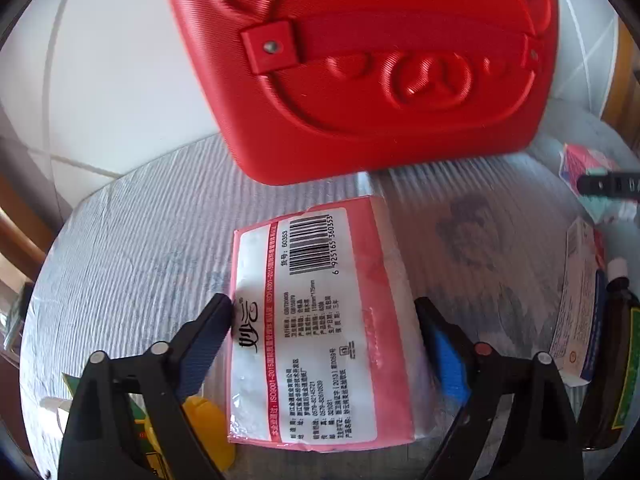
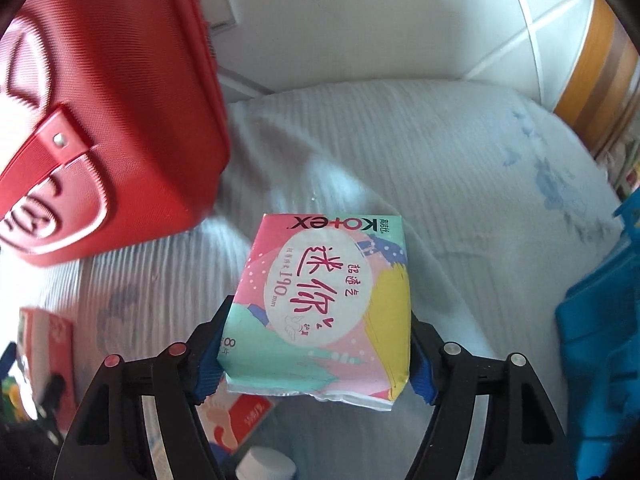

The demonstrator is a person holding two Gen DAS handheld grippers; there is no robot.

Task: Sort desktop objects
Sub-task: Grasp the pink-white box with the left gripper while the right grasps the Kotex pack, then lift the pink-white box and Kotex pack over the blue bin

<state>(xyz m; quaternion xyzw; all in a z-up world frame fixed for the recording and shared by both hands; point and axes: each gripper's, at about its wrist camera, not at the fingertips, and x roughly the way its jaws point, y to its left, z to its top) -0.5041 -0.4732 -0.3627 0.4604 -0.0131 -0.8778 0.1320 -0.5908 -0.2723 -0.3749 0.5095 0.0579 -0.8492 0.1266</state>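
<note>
My left gripper point(image 1: 326, 320) is shut on a pink tissue pack point(image 1: 320, 320) with a white barcode label, held above the grey cloth-covered table point(image 1: 132, 248). My right gripper point(image 2: 320, 340) is shut on a colourful Kotex pad pack point(image 2: 328, 308), held above the same cloth point(image 2: 440, 168). A red hard case point(image 1: 360, 68) with a strap handle stands at the back of the table; in the right wrist view it point(image 2: 104, 120) is at the upper left.
A white medicine box point(image 1: 576, 304) and a dark bottle point(image 1: 616, 360) lie at the right in the left wrist view, a yellow object point(image 1: 208, 432) below the left finger. A blue container point(image 2: 600, 340) stands at the right, a red-and-white box point(image 2: 48, 360) at the left.
</note>
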